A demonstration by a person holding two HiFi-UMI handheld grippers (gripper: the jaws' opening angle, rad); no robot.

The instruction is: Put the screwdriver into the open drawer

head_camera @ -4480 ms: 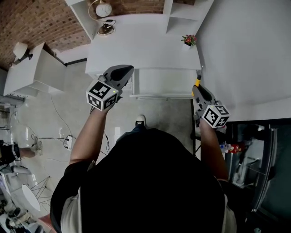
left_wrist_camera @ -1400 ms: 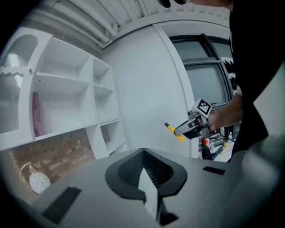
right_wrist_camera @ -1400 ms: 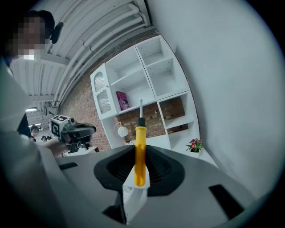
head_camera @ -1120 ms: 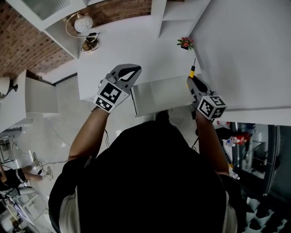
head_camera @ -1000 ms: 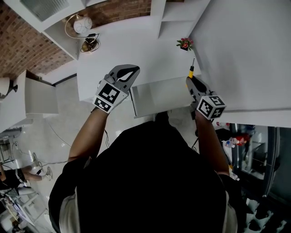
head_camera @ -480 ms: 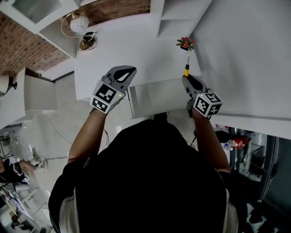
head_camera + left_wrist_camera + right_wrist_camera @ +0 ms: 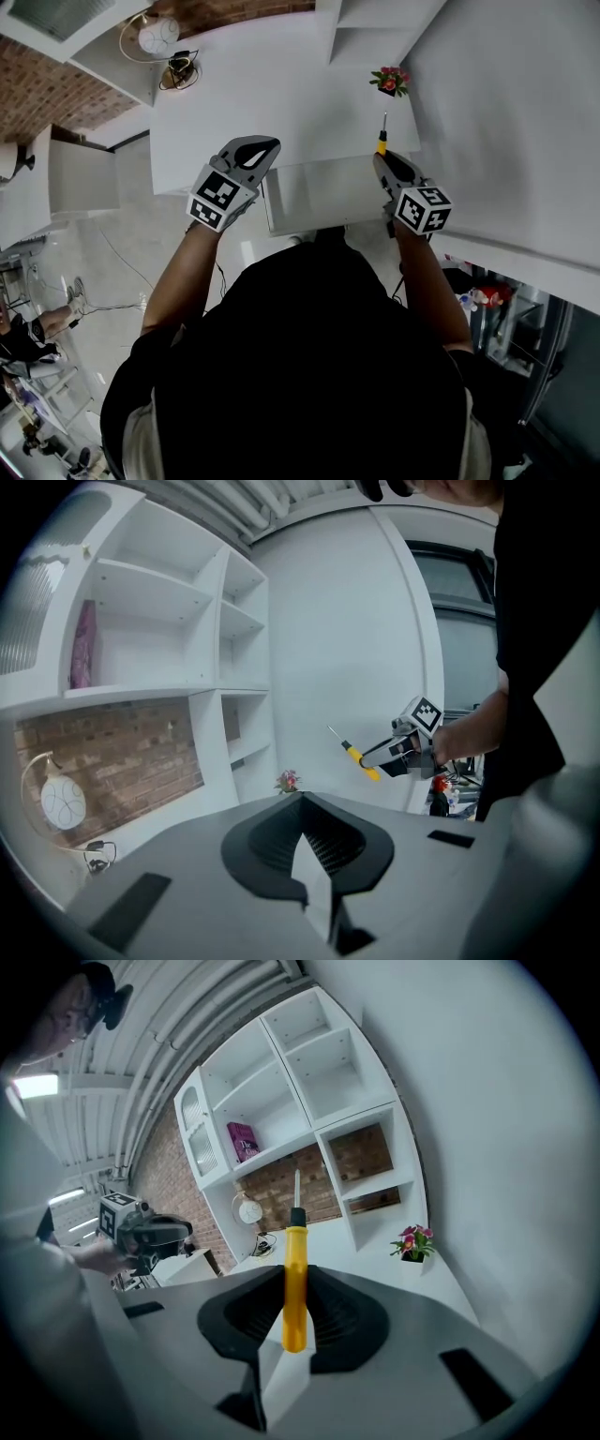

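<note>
My right gripper [image 7: 381,161] pinched the yellow-handled steel screwdriver [image 7: 295,1279], shaft forward, beside the open white drawer's [image 7: 319,192] right corner, poised, I judged, for lowering in. My left gripper's [image 7: 305,836] jaws were pressed together, empty.

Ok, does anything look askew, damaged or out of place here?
Nothing stands out. The right claw grips the screwdriver squarely by its yellow handle, the drawer sits open, and the left claw is shut and empty.

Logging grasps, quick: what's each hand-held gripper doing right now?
Left hand-held gripper: closed, empty.
Right hand-held gripper: closed on the screwdriver.
</note>
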